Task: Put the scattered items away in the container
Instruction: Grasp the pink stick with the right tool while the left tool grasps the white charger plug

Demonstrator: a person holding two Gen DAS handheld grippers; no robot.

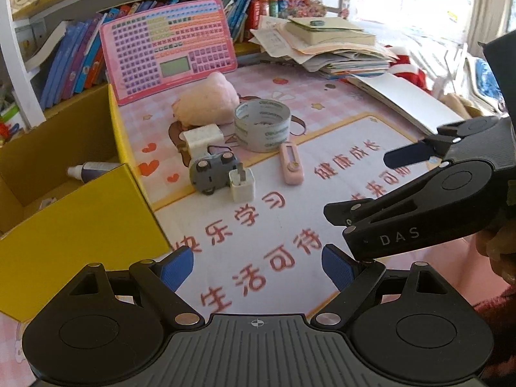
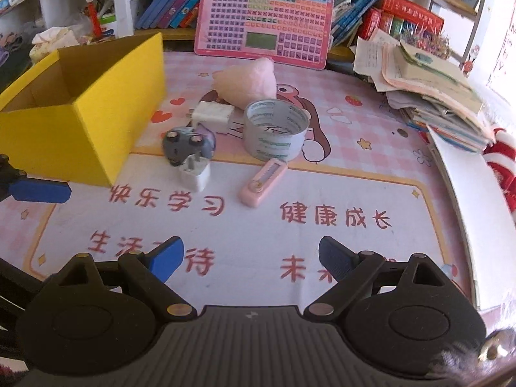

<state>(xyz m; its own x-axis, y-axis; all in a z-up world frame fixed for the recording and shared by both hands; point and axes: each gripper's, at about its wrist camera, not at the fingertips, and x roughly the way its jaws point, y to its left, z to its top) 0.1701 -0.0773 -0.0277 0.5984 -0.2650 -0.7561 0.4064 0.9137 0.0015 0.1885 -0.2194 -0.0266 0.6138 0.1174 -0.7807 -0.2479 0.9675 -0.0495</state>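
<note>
Both tools, left tool (image 1: 258, 267) & right tool (image 2: 251, 259), are being held wide open, empty, above table (image 2: 371, 193) w/ tape roll (image 2: 275, 129) near yellow box (image 2: 96, 119).

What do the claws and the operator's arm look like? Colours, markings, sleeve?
Both claws, left claw and right claw, are matte black with blue ribbed finger pads, silver pivot pins and a ribbed grey body. White "DAS" lettering marks the right claw. A fuzzy dark-red sleeve shows. No cables visible.

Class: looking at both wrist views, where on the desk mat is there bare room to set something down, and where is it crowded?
Bare: the white printed panel of the mat, between the pink cutter and the right claw. Crowded: the cluster of tape roll, toy car, two chargers and plush beside the yellow box; papers fill the far right.
</note>
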